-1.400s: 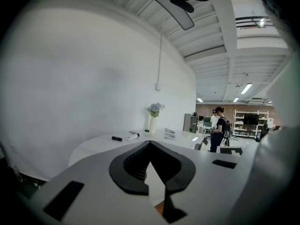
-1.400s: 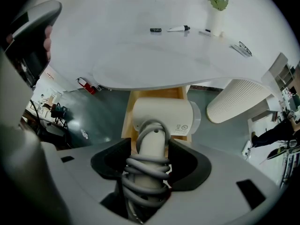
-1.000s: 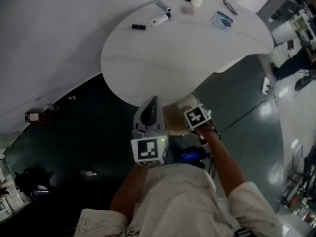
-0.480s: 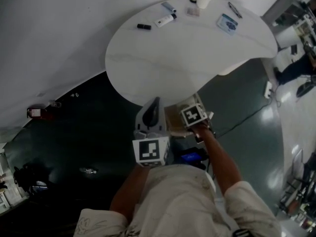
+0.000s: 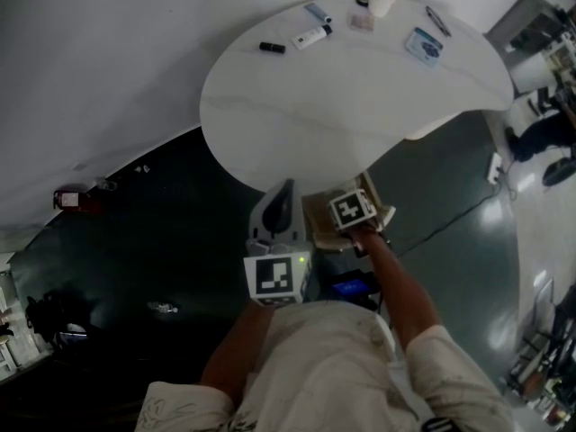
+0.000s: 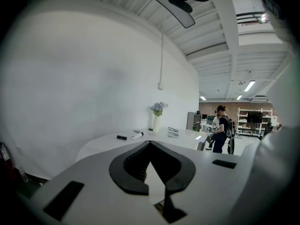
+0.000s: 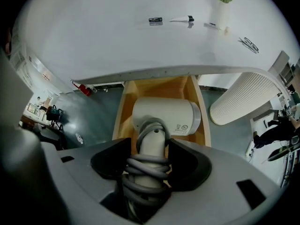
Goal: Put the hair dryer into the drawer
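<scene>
Right gripper [image 7: 152,146] pinches the hair dryer [image 7: 164,116] (cord coiled round its handle) above the drawer [image 7: 121,108] under the desk [image 7: 117,46]; left gripper [image 6: 150,146] pressed together.

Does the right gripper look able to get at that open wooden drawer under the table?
Probably yes: the right gripper, shut on the hair dryer, is right at the drawer, which stands pulled out past the table edge, with nothing between.

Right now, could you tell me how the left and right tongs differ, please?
The right tongs are clamped on the hair dryer, at its handle; the left tongs are shut on nothing. The right tongs point down into the open drawer; the left tongs look level across the white table. Both are closed.
</scene>
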